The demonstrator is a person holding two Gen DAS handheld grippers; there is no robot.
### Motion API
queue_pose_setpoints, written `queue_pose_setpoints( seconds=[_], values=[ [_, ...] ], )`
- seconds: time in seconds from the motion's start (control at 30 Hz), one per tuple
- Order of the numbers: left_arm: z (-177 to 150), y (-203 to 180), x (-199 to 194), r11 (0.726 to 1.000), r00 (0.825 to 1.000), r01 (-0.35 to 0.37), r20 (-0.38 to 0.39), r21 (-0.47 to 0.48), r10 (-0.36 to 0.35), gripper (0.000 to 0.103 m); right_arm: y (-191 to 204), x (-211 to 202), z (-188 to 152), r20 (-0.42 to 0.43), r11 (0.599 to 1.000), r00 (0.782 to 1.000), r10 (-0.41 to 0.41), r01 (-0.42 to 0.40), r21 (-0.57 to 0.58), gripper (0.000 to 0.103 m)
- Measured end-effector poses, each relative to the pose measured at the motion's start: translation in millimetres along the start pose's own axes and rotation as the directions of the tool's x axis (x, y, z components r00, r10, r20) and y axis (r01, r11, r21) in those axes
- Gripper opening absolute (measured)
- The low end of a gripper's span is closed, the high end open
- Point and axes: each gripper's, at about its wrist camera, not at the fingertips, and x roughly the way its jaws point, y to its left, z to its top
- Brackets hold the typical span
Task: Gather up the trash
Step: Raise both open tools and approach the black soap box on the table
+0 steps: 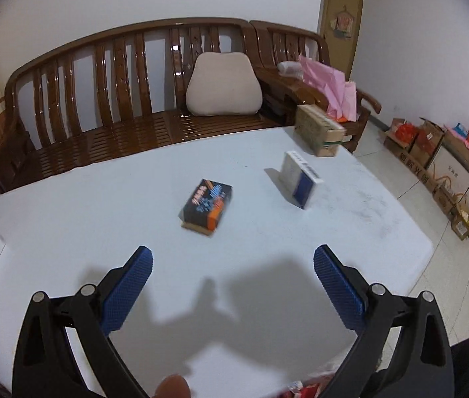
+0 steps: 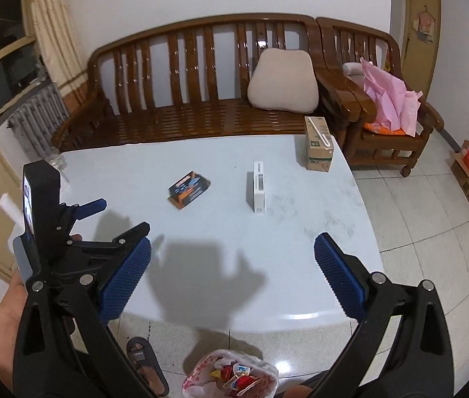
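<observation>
A dark box with orange and blue print (image 1: 207,204) lies on the white table (image 1: 108,199), ahead of my open, empty left gripper (image 1: 232,265). A white and blue box (image 1: 302,179) stands to its right, and a green-tan carton (image 1: 320,129) sits at the far right corner. In the right wrist view the same dark box (image 2: 189,189), white box (image 2: 259,186) and carton (image 2: 318,142) show on the table (image 2: 300,232). My right gripper (image 2: 232,255) is open and empty over the table's near edge. A trash bag (image 2: 231,376) with wrappers sits on the floor below.
A wooden bench (image 2: 181,99) with a beige cushion (image 2: 282,79) runs behind the table. An armchair (image 2: 377,106) holds a pink bag. Cardboard boxes (image 1: 449,165) line the right wall. The left gripper device (image 2: 55,229) is at the table's left. A sandal (image 2: 145,364) lies on the floor.
</observation>
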Motion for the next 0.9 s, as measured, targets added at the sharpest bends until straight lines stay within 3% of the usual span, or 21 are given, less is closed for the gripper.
queue_pose_setpoints(
  seconds=[0.17,0.43,0.57,0.9],
  values=[
    [20,21,50,1.0,0.997,0.022,-0.072,-0.014,-0.023,0.095,0,48,32,-0.051,1.0,0.999,-0.018,0.019,0.004,0.096],
    [41,27,114,0.994,0.984,0.012,-0.179,0.107,0.008,0.095,-16,134,70,-0.146,0.999,0.989,-0.027,0.033,0.043,0.096],
    [47,31,140,0.993,0.976,0.009,-0.216,0.121,0.018,0.095,-24,174,80,-0.201,0.997,0.979,-0.029,0.042,0.061,0.096],
    [56,38,179,0.988,0.972,0.007,-0.235,0.157,0.03,0.095,-42,253,86,-0.308,0.992,0.951,-0.033,0.068,0.103,0.096]
  ],
)
